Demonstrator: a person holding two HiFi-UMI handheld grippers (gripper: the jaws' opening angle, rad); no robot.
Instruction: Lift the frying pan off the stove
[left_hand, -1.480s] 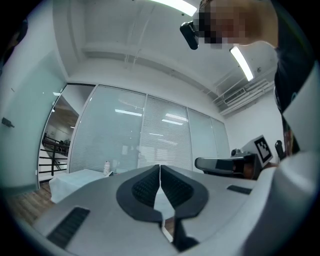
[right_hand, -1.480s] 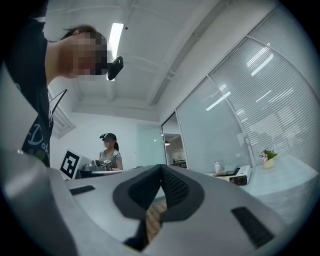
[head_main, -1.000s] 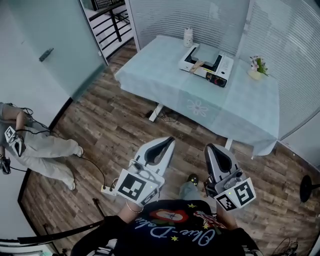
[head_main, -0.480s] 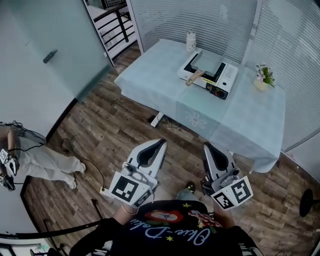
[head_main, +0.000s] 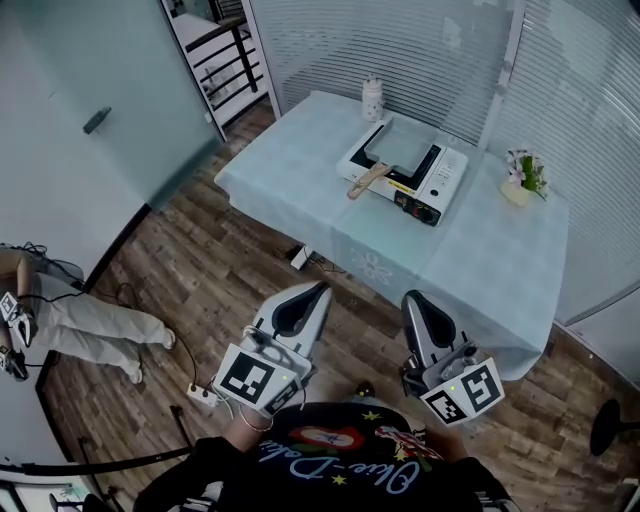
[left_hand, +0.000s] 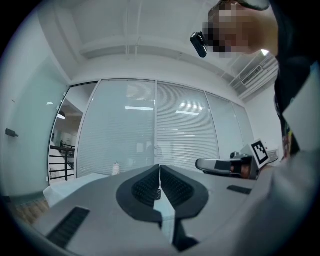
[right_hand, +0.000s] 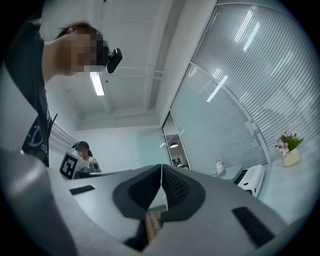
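A square grey frying pan with a wooden handle sits on a white portable stove on the table. My left gripper and right gripper are held low in front of the body, well short of the table's near edge. Both are shut with nothing between the jaws. In the left gripper view the left gripper points level toward the glass wall. The right gripper tilts slightly upward, with the stove at its right.
The table has a pale blue cloth, with a white bottle behind the stove and a small flower pot at the right. A person sits on the floor at far left, with cables and a power strip. Glass partitions stand behind.
Both grippers have moved forward toward the table, still shut. The table and stove now sit lower and closer in the head view.
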